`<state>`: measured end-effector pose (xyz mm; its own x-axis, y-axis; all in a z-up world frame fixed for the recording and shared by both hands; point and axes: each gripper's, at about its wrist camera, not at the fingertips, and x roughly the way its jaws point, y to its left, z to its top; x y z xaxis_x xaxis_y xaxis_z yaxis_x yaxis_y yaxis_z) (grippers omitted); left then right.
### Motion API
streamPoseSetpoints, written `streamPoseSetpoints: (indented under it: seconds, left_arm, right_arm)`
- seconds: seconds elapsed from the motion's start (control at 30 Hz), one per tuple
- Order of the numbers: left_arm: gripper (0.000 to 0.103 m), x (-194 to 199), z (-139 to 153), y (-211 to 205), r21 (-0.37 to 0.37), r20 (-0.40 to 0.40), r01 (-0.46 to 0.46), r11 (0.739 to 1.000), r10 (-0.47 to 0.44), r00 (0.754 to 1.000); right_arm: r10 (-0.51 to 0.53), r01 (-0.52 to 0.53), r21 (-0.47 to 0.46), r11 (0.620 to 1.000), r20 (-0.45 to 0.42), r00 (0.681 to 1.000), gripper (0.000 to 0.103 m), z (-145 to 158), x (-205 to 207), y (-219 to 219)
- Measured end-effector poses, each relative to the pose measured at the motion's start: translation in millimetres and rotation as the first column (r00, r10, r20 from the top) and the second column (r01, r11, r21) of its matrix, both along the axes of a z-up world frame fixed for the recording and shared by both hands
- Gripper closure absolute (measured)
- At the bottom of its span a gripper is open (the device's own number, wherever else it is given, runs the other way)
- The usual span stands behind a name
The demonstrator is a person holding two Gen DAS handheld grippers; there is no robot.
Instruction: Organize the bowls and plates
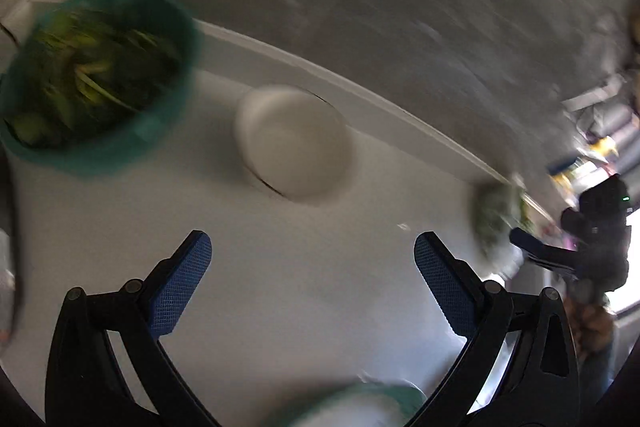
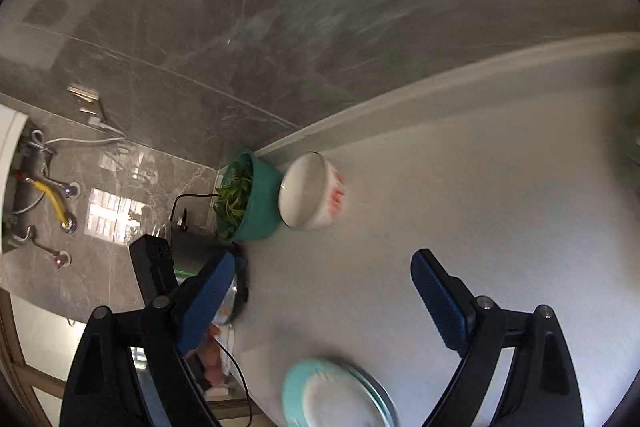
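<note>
Two views of a white counter (image 2: pixel 460 195) with a low back ledge under grey marble wall tile, both blurred. Left gripper (image 1: pixel 312 259): jaws spread wide, nothing between the blue pads, poised above bare counter. Right gripper (image 2: pixel 324 291): likewise released and empty; seen at the right margin of the left view as a dark body with one blue finger. Task items: white bowl (image 1: pixel 294 143) near the back edge, just in front of the ledge, red print on its outer wall in the right view; teal bowl (image 1: pixel 96 79) of green leaves just beside it, toward the counter's far end where the two walls meet; stacked plates (image 2: pixel 336 391) with a pale teal rim at the near edge, below and between the right fingers, only a sliver of them showing at the bottom of the left view. A second, blurred clump of greens (image 1: pixel 496 219) by the back ledge toward the other end; container not discernible. Judged progress: plates apparently already gathered into one stack, count not readable; bowls upright and grouped along the back edge yet side by side, not nested. Judged remainder: possibly stacking or re-siting of the white bowl; teal bowl full, so unlikely to nest. Rest of the counter hidden, so completeness not determinable.
</note>
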<state>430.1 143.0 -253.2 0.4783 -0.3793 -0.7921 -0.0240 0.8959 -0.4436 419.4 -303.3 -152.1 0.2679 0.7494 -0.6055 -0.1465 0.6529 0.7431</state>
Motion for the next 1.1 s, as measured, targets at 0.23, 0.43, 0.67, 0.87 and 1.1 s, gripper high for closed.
streamPoseSetpoints:
  seconds: [0.23, 0.43, 0.67, 0.87, 1.1]
  left_arm:
    - [0.001, 41.2, -43.9, 14.3, 0.035, -0.056, -0.059, 0.998, 0.061, 0.997]
    - [0.002, 80.5, -67.7, 22.7, 0.043, -0.079, -0.068, 0.997, 0.072, 0.994]
    - [0.015, 116.6, -89.3, 20.1, 0.061, -0.097, -0.034, 0.998, 0.04, 0.995]
    - [0.054, 134.3, -106.4, 15.3, 0.056, -0.118, -0.004, 0.998, 0.011, 0.993]
    - [0.073, 155.5, -118.7, 12.1, 0.046, -0.121, 0.026, 0.999, -0.021, 0.992]
  right_arm:
    - [0.1, -0.109, -0.169, 0.98, -0.062, 0.993, 0.022, -36.1, 69.6, 101.0]
    - [0.1, -0.118, -0.258, 0.959, -0.084, 0.991, 0.023, -59.6, 95.7, 135.0]
    - [0.109, -0.136, -0.286, 0.949, -0.11, 0.988, 0.027, -84.2, 107.5, 152.0]
    - [0.113, -0.156, -0.293, 0.943, -0.16, 0.981, 0.034, -103.7, 116.0, 161.0]
    - [0.123, -0.171, -0.277, 0.946, -0.182, 0.976, 0.057, -111.2, 119.6, 164.1]
